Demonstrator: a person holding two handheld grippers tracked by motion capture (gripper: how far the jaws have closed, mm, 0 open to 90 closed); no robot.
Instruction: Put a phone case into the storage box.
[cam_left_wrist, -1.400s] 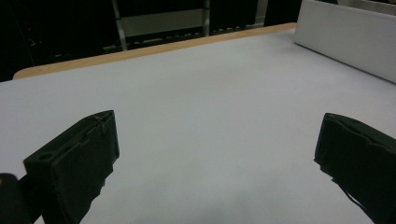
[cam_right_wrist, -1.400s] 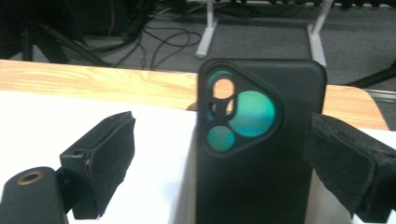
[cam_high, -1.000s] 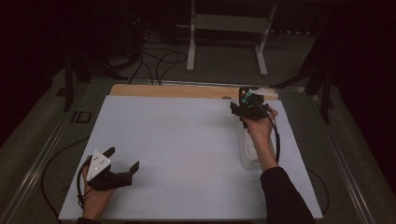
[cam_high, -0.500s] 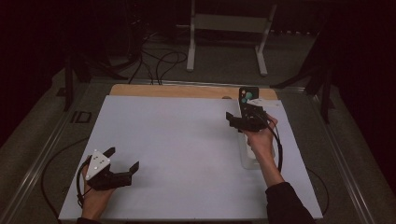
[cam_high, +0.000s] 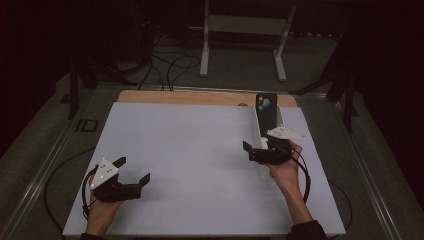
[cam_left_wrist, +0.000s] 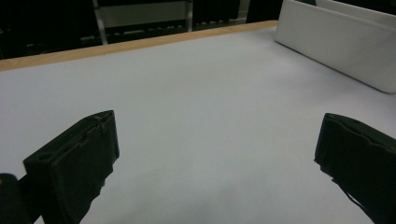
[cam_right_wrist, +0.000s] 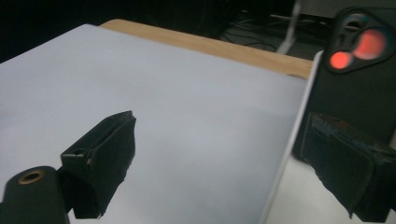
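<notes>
A black phone (cam_high: 265, 111) stands upright at the far end of a long white tray (cam_high: 280, 120) on the right of the white tabletop. Its lenses glow red in the right gripper view, phone (cam_right_wrist: 359, 79). My right gripper (cam_high: 256, 145) is open just in front of the phone with nothing between its jaws. In the right gripper view, my right gripper (cam_right_wrist: 224, 121) has one jaw over the sheet and the other beside the tray wall (cam_right_wrist: 289, 140). My left gripper (cam_high: 132, 170) rests open and empty at the near left. Past my left gripper (cam_left_wrist: 217, 126) the tray (cam_left_wrist: 336, 51) shows far off.
A white sheet (cam_high: 190, 150) covers the table, with a wooden strip (cam_high: 200, 97) along its far edge. Beyond the table stand a metal frame (cam_high: 245, 30) and floor cables (cam_high: 170, 65). A small dark plate (cam_high: 88, 125) lies off the left edge.
My right gripper has drawn back toward the person, away from the phone, which stays standing in the tray. The left gripper has not moved.
</notes>
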